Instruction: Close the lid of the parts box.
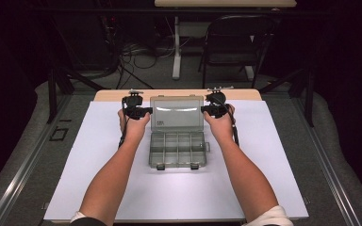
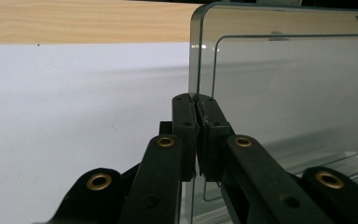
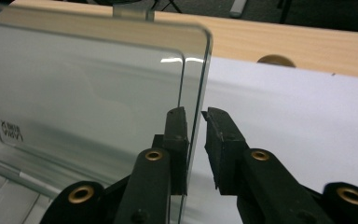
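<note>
box lid (image 1: 176, 112) up | L gripper (image 2: 196, 105) jaws pinch lid edge | R gripper (image 3: 196, 116) jaws apart round edge | high view: tray (image 1: 177, 149) on tabletop (image 1: 94, 141)

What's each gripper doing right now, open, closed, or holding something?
Left gripper: closed on the left edge of the box lid.
Right gripper: open, its jaws set either side of the lid's right edge, not clamped.

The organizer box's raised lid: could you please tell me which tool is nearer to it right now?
Left. The left tool is shut on the lid at its side edge, touching it. The right tool straddles the opposite edge with its jaws open, one jaw apart from it.
</note>
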`<state>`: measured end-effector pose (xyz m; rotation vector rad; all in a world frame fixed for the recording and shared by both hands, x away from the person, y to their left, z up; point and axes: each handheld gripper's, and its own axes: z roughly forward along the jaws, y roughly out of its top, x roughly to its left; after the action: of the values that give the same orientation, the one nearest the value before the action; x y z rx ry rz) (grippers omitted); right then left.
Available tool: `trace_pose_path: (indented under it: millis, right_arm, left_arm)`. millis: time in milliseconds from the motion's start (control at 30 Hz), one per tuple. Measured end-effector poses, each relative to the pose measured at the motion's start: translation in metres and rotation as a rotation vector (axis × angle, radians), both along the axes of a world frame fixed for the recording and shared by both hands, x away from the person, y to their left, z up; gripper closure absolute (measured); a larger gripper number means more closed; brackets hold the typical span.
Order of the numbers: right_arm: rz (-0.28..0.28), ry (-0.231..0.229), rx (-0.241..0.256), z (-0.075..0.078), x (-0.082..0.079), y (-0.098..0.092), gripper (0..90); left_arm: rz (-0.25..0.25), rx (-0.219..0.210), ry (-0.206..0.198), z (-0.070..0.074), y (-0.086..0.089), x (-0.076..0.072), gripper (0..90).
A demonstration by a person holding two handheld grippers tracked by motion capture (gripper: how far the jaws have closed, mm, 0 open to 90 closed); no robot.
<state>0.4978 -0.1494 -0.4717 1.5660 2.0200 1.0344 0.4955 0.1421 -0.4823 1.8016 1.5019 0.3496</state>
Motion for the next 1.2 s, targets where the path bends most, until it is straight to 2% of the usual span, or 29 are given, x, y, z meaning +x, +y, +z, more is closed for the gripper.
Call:
trace_pose_path:
  millis: [233,333,400,600,967,1200]
  right_arm:
    - [-0.015,-0.041,0.008,0.017,0.004,0.003,77.9]
    - [-0.022,-0.058,0.001,0.029,0.005,0.008,76.9]
    - [-0.014,-0.068,0.022,0.036,0.006,0.009,75.8]
    - [0.003,-0.083,0.021,0.053,0.01,0.021,70.9]
    - [0.006,-0.076,0.006,0.053,0.019,0.04,70.4]
    - [-0.005,-0.05,0.028,0.048,0.023,0.045,70.0]
  left_arm:
    - [0.005,-0.001,-0.019,0.001,-0.001,-0.005,87.8]
    - [0.006,0.005,-0.024,0.002,-0.001,-0.007,88.0]
    - [0.007,0.003,-0.031,0.002,0.0,-0.009,87.9]
    - [0.006,0.002,-0.047,0.002,0.0,-0.012,88.1]
    - [0.014,0.006,-0.08,0.003,-0.001,-0.021,88.2]
    - [0.01,0.009,-0.091,0.003,-0.001,-0.026,88.2]
